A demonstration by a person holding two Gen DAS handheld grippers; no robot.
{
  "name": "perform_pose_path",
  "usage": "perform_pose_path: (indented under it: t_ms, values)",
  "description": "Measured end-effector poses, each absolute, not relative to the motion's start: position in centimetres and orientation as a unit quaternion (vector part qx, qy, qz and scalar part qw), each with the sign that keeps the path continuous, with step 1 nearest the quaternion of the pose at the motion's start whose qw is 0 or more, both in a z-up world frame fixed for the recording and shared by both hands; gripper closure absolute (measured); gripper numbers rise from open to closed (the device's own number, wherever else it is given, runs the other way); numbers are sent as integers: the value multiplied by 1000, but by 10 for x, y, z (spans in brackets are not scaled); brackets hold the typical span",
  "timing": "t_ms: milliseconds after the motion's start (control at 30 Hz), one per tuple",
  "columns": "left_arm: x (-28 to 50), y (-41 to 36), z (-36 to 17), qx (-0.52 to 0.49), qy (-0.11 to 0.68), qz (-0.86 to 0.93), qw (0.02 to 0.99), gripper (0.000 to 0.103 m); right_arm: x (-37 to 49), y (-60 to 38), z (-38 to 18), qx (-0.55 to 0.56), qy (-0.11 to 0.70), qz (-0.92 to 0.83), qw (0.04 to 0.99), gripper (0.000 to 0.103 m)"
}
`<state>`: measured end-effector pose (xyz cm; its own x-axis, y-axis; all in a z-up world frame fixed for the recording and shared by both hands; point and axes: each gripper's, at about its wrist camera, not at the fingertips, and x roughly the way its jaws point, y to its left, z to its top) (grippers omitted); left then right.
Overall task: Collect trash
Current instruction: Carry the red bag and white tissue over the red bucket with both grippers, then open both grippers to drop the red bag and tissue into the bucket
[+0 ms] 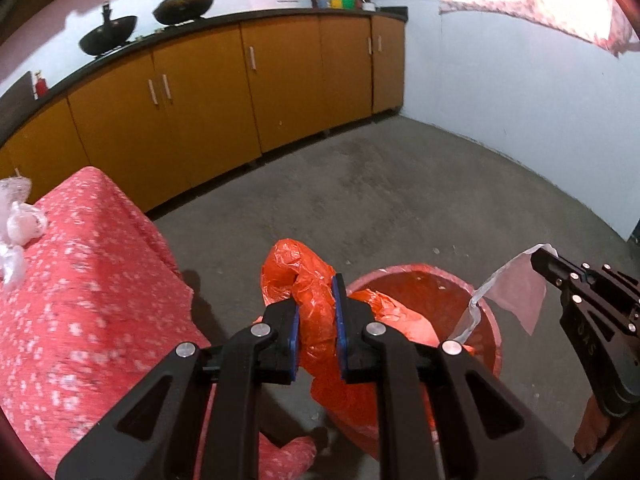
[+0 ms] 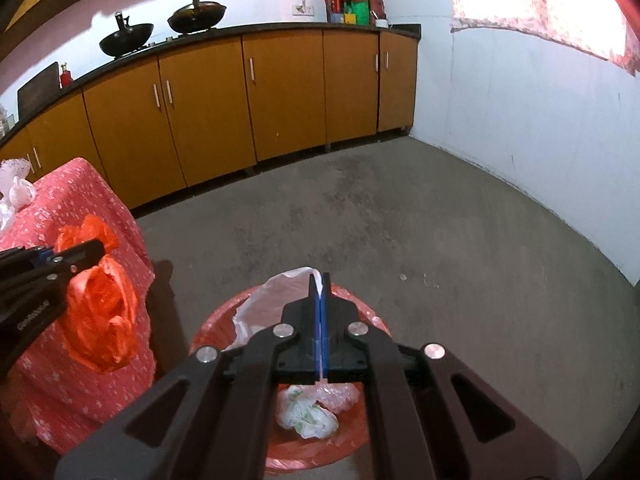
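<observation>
So I had the left gripper point(image 1: 316, 316) pinching an orange bag point(image 1: 298, 276) and the right gripper point(image 2: 320, 320) clamped flat on a clear wrapper point(image 2: 262, 300), both over the lined bin point(image 2: 362, 318) so they'd drop straight in.

Daylight enters through the curtained window point(image 2: 540, 4) at one o'clock, blown out to near white. The white wall point(image 2: 520, 128) is evenly bright, the concrete floor point(image 2: 380, 220) dimmer. Fisheye bending curves the cabinets point(image 1: 208, 92); the tablecloth point(image 1: 80, 300) at eight o'clock is motion-blurred. Frame corners vignette dark red.
</observation>
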<state>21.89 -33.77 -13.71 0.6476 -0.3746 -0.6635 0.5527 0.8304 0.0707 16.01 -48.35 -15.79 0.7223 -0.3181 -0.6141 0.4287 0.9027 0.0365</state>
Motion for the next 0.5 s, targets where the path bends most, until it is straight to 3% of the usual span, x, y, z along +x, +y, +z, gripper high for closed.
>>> perform_pose_path:
  t_ms: [500]
  values:
    - [224, -365, -163, 154, 355, -271, 881, 88, 160, -497, -178, 104, 323, -194, 921, 101]
